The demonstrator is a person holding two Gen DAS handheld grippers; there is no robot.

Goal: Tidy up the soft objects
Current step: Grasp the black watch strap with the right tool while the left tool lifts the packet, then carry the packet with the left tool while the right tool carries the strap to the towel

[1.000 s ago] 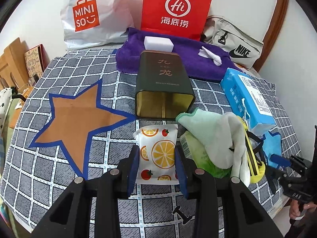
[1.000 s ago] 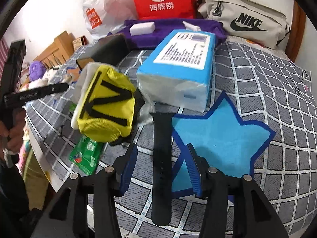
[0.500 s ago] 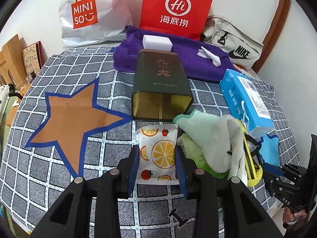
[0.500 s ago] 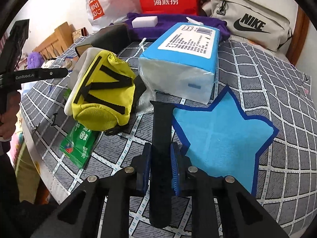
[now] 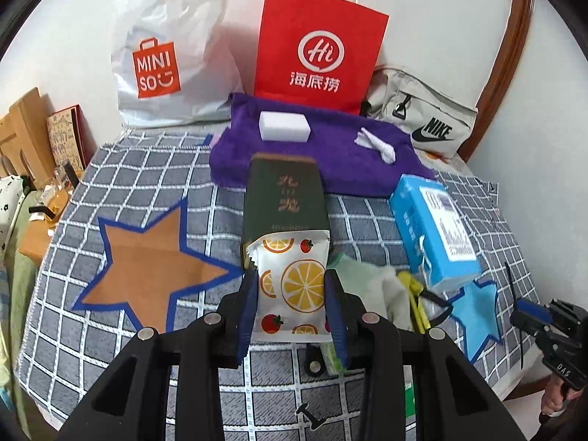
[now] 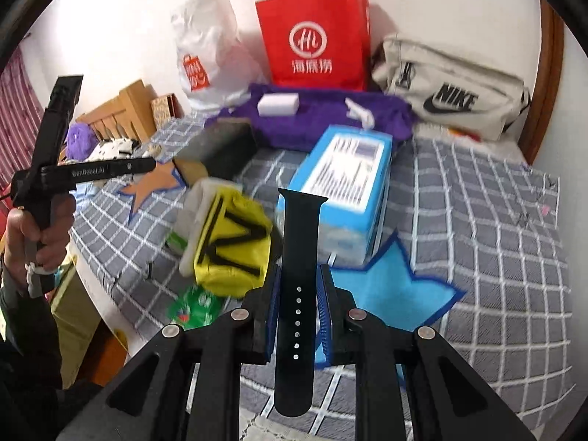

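My left gripper (image 5: 290, 286) is shut on a white tissue packet (image 5: 294, 283) printed with orange slices and holds it lifted above the checked cloth (image 5: 147, 191), in front of the dark green tin (image 5: 284, 198). My right gripper (image 6: 298, 286) is shut on a black watch strap (image 6: 297, 294), raised off the cloth with its ends sticking out above and below the pads. An orange star mat (image 5: 147, 275) lies to the left, and a blue star mat (image 6: 389, 290) lies to the right.
A yellow pouch (image 6: 235, 246), a pale green cloth (image 5: 367, 279) and a green packet (image 6: 194, 305) lie in a heap mid-table. A blue tissue box (image 6: 345, 183), a purple towel (image 5: 323, 154) with a white block (image 5: 283, 126), shopping bags and a Nike bag (image 6: 452, 99) stand behind.
My right gripper closed on the black strap and lifted it off the cloth. My left gripper rose with the tissue packet, which now hangs in front of the tin.
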